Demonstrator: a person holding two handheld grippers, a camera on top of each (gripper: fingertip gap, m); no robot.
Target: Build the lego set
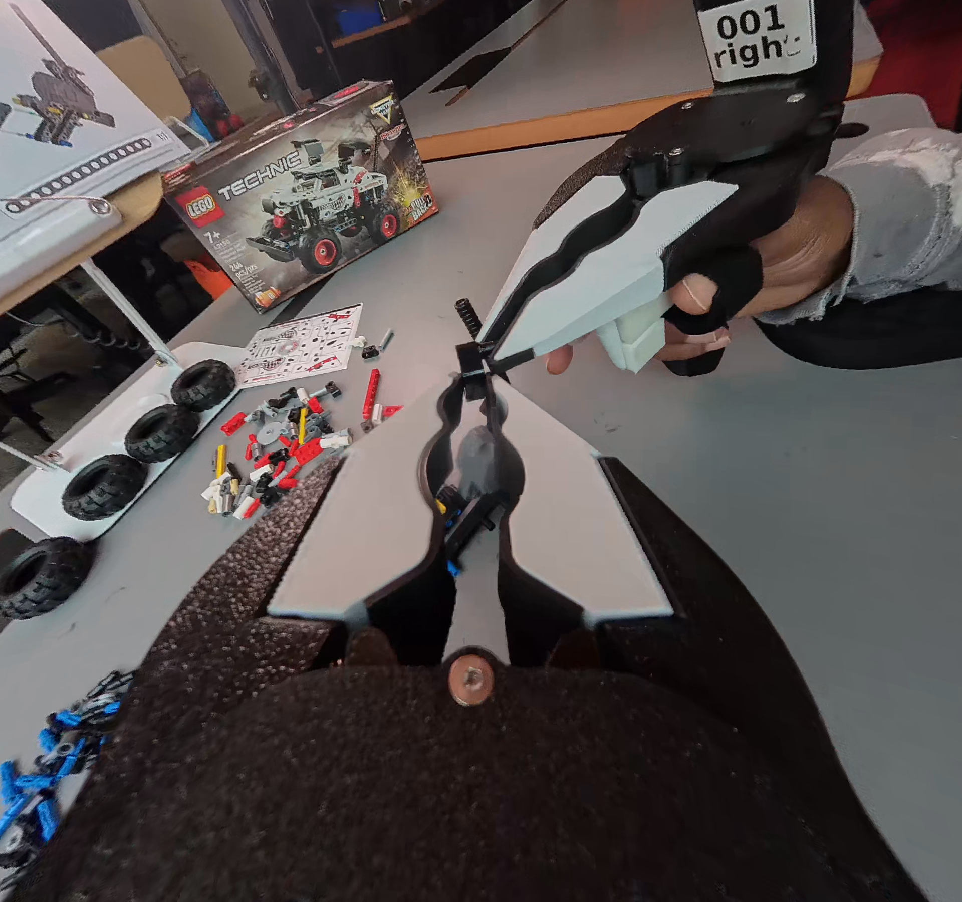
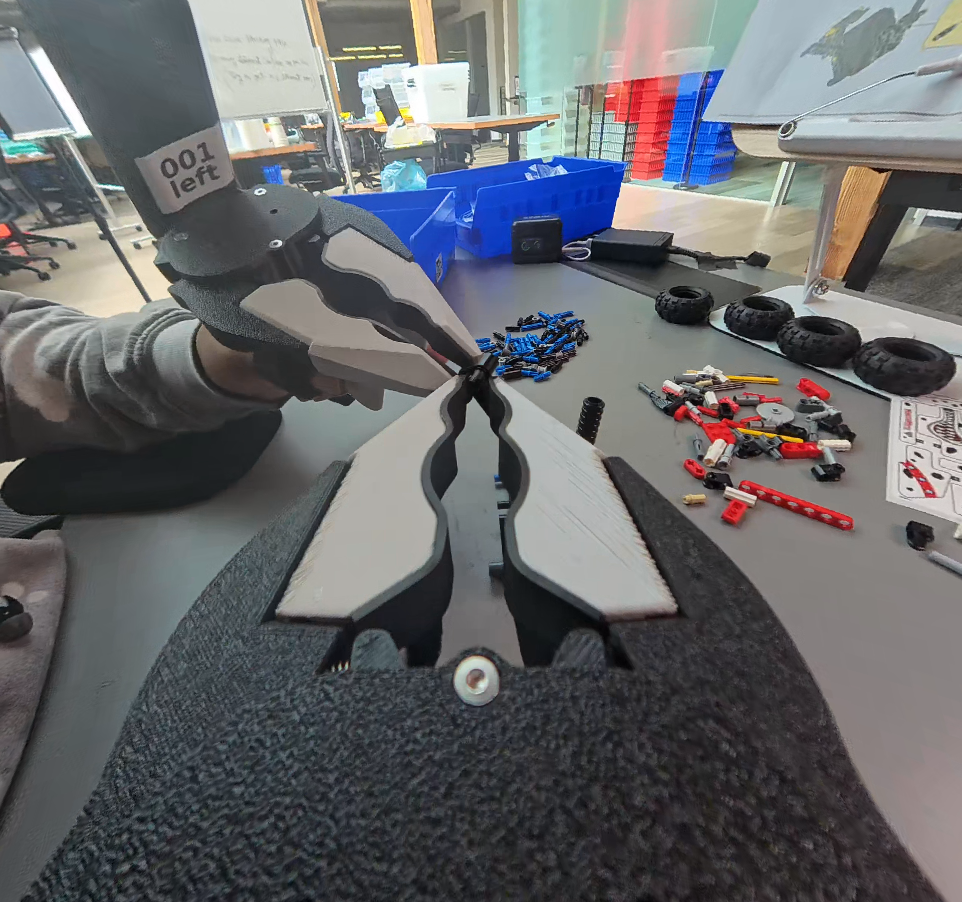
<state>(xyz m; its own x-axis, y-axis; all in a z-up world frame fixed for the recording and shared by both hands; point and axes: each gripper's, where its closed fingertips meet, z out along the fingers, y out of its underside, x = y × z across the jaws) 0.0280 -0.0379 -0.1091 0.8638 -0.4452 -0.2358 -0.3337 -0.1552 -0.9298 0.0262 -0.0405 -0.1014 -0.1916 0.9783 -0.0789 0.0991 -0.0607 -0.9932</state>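
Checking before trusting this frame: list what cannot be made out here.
- Left wrist view: the small black piece where both grippers meet; its shape is hidden by the fingers.
- Left wrist view: the blue pins are blurred and cut off by the left edge.
- Right wrist view: the dark assembly beneath the right gripper is mostly hidden.
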